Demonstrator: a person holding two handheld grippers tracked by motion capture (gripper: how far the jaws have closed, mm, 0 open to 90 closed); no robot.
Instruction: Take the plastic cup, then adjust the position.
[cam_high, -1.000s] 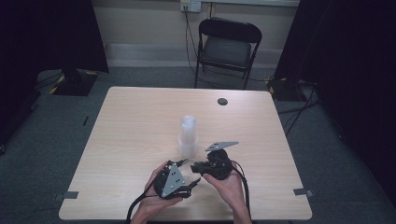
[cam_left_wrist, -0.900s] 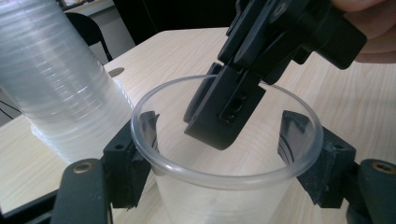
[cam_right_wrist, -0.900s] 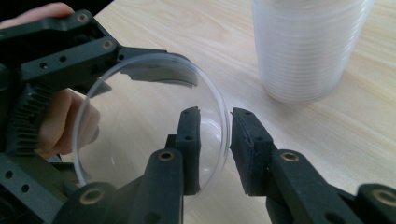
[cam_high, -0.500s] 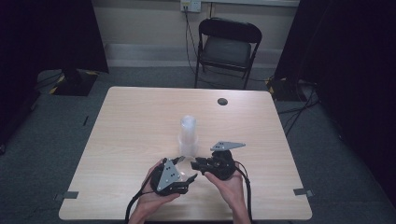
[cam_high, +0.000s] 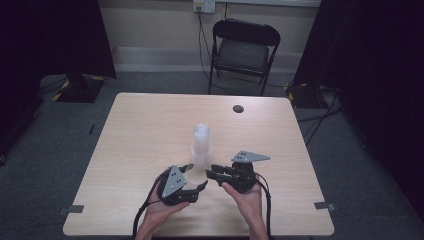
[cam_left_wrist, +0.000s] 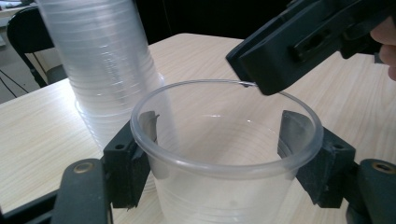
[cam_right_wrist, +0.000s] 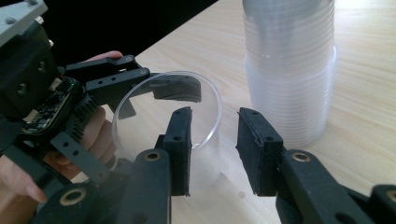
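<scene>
My left gripper (cam_left_wrist: 222, 140) is shut on a single clear plastic cup (cam_left_wrist: 224, 186), one pad on each side just under its rim, with the cup's mouth facing that camera. My right gripper (cam_right_wrist: 215, 140) is at that cup's (cam_right_wrist: 140, 126) rim. Its jaws have just been opening and now stand apart. The rim's edge runs between the pads without being pressed. A tall stack of clear cups (cam_right_wrist: 289, 70) stands upright just beyond. In the high view both grippers (cam_high: 196, 176) (cam_high: 211, 172) meet near the table's front edge, right below the stack (cam_high: 201, 145).
The light wooden table (cam_high: 150, 125) has a small black round disc (cam_high: 238, 108) near its far edge. A black folding chair (cam_high: 242, 50) stands behind the table. Dark curtains hang at both sides, and cables trail from the grippers over the front edge.
The right gripper's jaws have widened at the cup's rim. Both hands shifted only slightly, and the left gripper keeps its grip on the cup.
</scene>
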